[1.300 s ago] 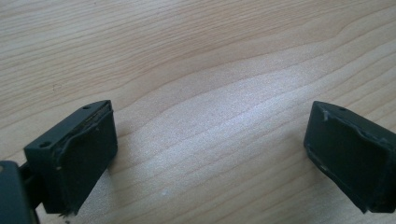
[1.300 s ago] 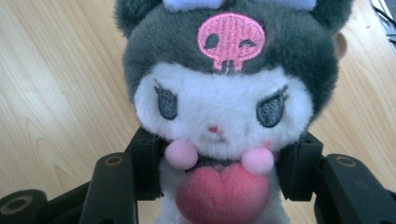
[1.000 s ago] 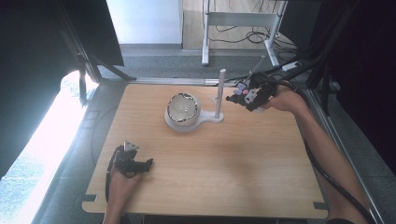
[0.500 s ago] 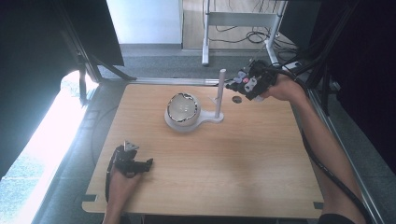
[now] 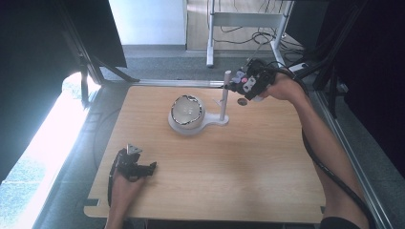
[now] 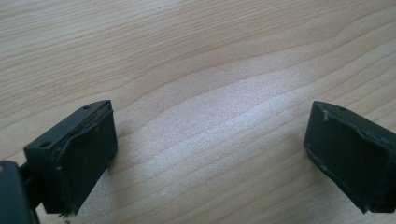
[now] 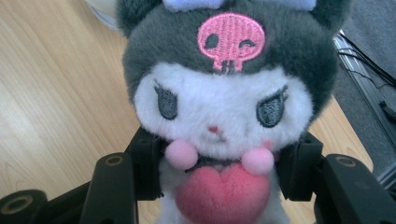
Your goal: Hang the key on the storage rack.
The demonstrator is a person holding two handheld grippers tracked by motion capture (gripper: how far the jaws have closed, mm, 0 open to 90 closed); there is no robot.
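Plush toy (image 7: 219,107) sits clamped between the right gripper (image 7: 219,186) jaws, which press its body from both sides; dark hood, white face, pink skull patch on the forehead, pink heart at the chest. Its ears and lower body are cut off by the frame edges in the right gripper view. From the high view the right gripper (image 5: 249,82) is held up near the far edge of the desk (image 5: 248,162), just beside the top of a white post (image 5: 225,93) that rises from a white stand (image 5: 193,125) carrying a round shiny bowl-like piece (image 5: 187,110); what that piece is, hard to make out. A small dark disc (image 5: 242,101) lies below the right gripper, unclear what. No readable writing. Left gripper (image 6: 210,154) rests near the person, jaws wide apart over bare wood, nothing between them.
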